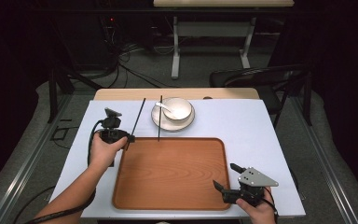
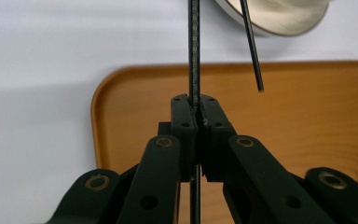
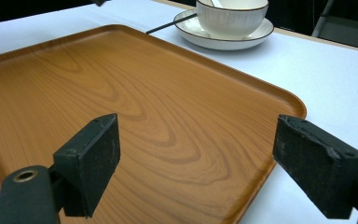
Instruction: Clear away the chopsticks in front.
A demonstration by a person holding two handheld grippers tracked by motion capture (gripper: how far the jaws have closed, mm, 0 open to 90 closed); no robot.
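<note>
Jaws of the left gripper (image 2: 195,109) are clamping a thin black chopstick (image 2: 194,51) above the far left corner of the empty brown wooden tray (image 2: 307,121); so slim a rod could be pivoting or slipping. A second black chopstick (image 1: 160,119) is leaning on the white plate (image 1: 158,122), whose white bowl (image 1: 177,108) is holding a white spoon (image 1: 166,108). The right gripper (image 3: 196,163) is gaping open, empty.

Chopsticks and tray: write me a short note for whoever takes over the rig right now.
Left gripper: shut on one chopstick, at the tray's far left corner.
Right gripper: open, holding nothing, over the tray's near right corner.
Second chopstick: leans on the plate under the bowl, tip at the tray's far rim.
Done: one chopstick gripped.
Left, probably: both chopsticks and the bowl set onto the tray.
</note>
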